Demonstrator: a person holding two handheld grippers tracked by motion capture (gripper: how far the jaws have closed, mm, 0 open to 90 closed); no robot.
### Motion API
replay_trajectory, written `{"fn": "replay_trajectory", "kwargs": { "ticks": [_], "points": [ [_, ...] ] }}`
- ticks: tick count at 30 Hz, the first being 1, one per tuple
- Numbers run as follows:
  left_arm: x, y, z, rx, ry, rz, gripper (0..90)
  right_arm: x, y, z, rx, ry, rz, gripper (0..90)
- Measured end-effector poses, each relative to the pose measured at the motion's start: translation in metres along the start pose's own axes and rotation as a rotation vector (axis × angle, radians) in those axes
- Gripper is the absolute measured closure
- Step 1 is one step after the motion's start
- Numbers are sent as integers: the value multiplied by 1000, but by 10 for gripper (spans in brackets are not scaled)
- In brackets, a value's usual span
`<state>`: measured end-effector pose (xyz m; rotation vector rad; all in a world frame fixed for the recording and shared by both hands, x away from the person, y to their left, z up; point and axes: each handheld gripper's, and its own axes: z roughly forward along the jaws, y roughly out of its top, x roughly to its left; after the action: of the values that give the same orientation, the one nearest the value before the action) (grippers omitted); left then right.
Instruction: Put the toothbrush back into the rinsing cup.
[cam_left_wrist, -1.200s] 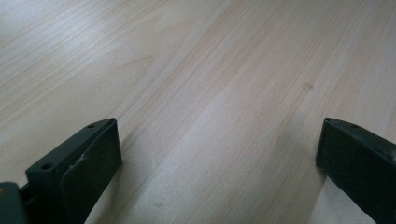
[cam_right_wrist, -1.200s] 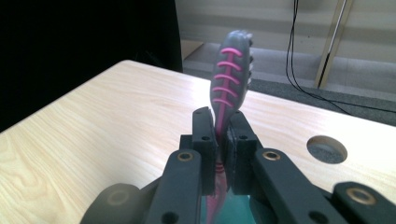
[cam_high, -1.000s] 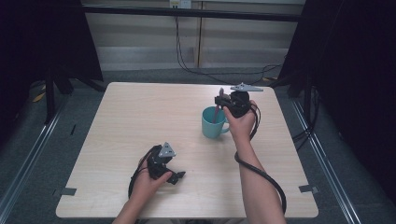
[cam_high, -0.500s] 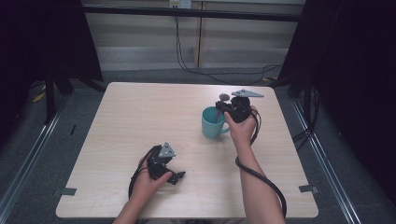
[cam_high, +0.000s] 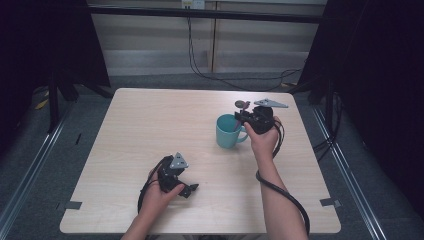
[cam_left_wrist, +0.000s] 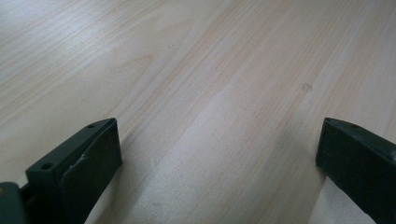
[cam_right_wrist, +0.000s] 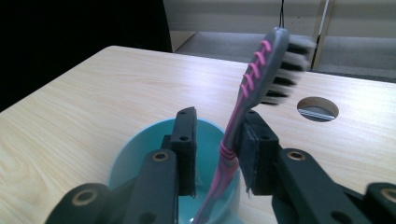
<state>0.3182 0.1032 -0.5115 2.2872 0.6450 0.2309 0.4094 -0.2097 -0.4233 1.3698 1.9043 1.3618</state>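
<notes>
Change: right tongs (cam_right_wrist: 217, 140) had just been opening, toothbrush (cam_right_wrist: 261, 74) between the jaws, leaning on one pad.
Toothbrush: handle-down in teal mug (cam_high: 227, 132), head up.
Left tongs (cam_left_wrist: 219, 154): released, nothing grasped, resting on desk (cam_high: 150, 125).

the high view looks forward and down over the whole table (cam_high: 150, 125). the right gripper view sits close above the teal mug (cam_right_wrist: 140, 154), sharing that mug (cam_high: 227, 132); the left gripper view skims the tabletop (cam_left_wrist: 210, 93).

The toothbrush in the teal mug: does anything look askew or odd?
Nothing is damaged or spilled. The pink and grey toothbrush stands in the teal ceramic mug, tilted, leaning on one jaw of the right gripper, whose jaws have just been opening.
</notes>
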Motion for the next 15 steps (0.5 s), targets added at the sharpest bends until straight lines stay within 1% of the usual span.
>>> {"fn": "replay_trajectory", "kwargs": {
  "ticks": [4, 5, 8, 11, 15],
  "points": [
    [0, 0, 0, 0, 2, -1, 0, -2, -1, -2, -4, -4, 9, 642],
    [0, 0, 0, 0, 2, -1, 0, -3, -2, -3, -1, -10, 5, 631],
    [0, 0, 0, 0, 2, -1, 0, -5, -3, -4, -4, -15, 17, 594],
    [-1, 0, 0, 1, 3, -2, 0, -7, -4, -6, -3, -12, 18, 567],
    [-1, 0, 0, 0, 4, -3, 0, -7, -6, -10, -2, -8, 23, 508]
  ]
}}
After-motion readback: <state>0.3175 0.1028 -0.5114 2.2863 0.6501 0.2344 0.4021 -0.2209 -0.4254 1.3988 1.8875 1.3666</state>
